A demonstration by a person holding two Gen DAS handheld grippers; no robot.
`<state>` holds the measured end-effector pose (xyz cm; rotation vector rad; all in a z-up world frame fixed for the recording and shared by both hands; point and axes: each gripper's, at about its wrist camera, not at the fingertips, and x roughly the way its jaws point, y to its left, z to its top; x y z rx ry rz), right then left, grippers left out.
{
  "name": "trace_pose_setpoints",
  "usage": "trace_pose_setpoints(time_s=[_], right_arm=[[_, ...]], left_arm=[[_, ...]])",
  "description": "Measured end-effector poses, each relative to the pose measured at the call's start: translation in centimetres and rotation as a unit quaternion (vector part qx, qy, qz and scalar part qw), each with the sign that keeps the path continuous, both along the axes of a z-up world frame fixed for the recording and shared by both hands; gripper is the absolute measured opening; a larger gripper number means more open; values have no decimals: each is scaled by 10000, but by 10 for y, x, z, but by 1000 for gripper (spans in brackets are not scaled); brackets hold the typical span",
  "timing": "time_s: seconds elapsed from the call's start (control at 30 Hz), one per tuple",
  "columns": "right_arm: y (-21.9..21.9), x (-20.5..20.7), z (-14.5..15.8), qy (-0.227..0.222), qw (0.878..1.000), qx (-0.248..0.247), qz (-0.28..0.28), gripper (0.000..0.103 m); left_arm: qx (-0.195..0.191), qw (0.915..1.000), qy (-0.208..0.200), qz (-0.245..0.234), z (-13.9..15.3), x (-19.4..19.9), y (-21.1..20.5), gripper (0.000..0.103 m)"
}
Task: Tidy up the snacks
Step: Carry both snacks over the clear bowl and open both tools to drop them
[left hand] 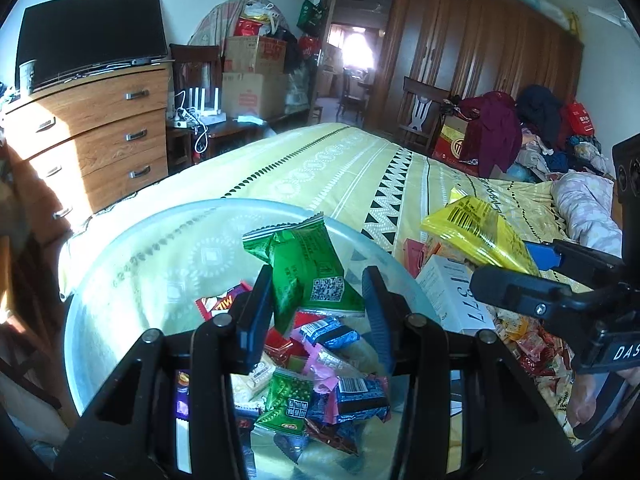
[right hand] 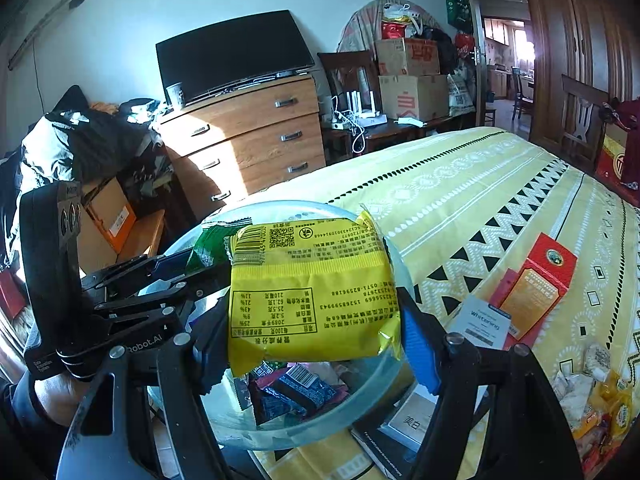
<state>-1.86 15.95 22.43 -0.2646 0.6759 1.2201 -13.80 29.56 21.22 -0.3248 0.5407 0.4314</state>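
Both grippers are loaded up and hanging over the big clear round plastic bowl (left hand: pixel 120 280) that sits on the yellow patterned bedspread (left hand: pixel 340 168).

The left gripper (left hand: pixel 316 304) has its jaws partly closed on a crinkly green foil snack packet (left hand: pixel 304 268). The left pad is pressed against the packet's edge, and the packet sticks up above the fingertips, right over the bowl.

The right gripper (right hand: pixel 316 340) is spread wider, clamping a flat yellow plastic snack packet (right hand: pixel 312 284) with black printed text and a barcode. That one also hangs above the bowl, just beside the green one.

Down inside the bowl there's already a heap of small wrapped snacks (left hand: pixel 320 380) in blue, red, pink and green. More loose snacks (right hand: pixel 600 400) and a white cardboard box (left hand: pixel 456 296) lie on the bedspread next to the bowl.
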Motion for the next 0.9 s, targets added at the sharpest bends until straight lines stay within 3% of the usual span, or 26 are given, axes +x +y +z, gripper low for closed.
trace_pose_setpoints(time_s=[0.9], right_arm=[[12,10,-15,171,9998,-119,-1,76]], left_arm=[[-220,9997,83,-44,-4,2,13,45]])
